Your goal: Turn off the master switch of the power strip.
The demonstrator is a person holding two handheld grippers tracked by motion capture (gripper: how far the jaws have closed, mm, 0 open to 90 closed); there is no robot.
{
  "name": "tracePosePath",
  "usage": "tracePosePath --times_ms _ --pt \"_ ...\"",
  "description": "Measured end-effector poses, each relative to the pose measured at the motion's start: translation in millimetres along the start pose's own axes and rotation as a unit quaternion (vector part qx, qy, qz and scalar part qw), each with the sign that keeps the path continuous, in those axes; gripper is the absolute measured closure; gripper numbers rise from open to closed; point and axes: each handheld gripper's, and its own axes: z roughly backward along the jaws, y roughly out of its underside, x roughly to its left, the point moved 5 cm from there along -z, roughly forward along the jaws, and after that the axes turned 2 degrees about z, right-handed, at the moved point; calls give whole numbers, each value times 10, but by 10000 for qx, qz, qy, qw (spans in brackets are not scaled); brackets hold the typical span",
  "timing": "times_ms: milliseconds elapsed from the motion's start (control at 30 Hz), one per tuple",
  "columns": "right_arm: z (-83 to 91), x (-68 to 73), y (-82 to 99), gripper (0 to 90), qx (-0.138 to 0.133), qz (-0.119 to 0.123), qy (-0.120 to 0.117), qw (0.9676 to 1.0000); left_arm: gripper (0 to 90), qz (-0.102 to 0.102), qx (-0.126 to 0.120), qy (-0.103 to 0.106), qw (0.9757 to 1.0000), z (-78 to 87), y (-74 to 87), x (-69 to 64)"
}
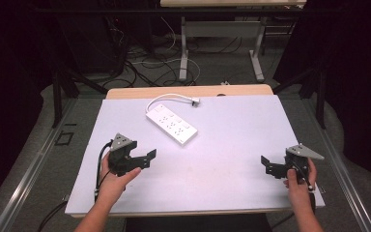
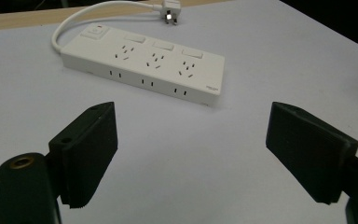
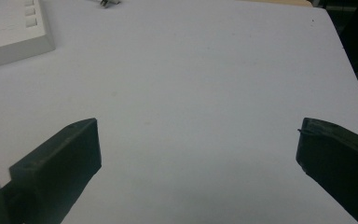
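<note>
white plastic power strip (image 1: pixel 171 125) far-centre on pale table (image 1: pixel 232 164) | left gripper (image 1: pixel 144 158) near-left, jaws apart, empty | right gripper (image 1: pixel 266 165) near-right, jaws apart, empty

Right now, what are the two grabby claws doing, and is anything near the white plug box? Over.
Left gripper open, holding nothing. Right gripper open, holding nothing. Power strip flat on table, cord curled behind, unplugged. Nothing in the way.

The high view is looking down and forward over the whole bench (image 1: pixel 232 159). Both gripper views are riding low, facing across it, sharing the strip (image 2: pixel 144 63) ahead.
</note>
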Motion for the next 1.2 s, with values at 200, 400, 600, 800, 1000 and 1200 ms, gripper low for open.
tracePosePath --times_ms 200,400,600,800,1000,1200 --pt "3 1 6 0 65 -6 8 10000 234 -67 26 -27 10000 -19 -142 -12" --pt "-1 0 5 0 38 50 16 10000 294 -123 103 56 9999 -58 -287 -9" --pt "-8 12 11 0 49 55 8 10000 329 -15 198 115 9997 -96 -416 21" --pt "-17 20 12 0 50 126 19 9999 322 -52 123 102 9999 -158 -546 48" --pt "-14 24 24 0 130 79 36 9999 314 52 181 37 9998 -233 -634 105" --pt "-28 19 14 0 20 130 80 9999 329 42 170 -154 9997 -337 -735 173"
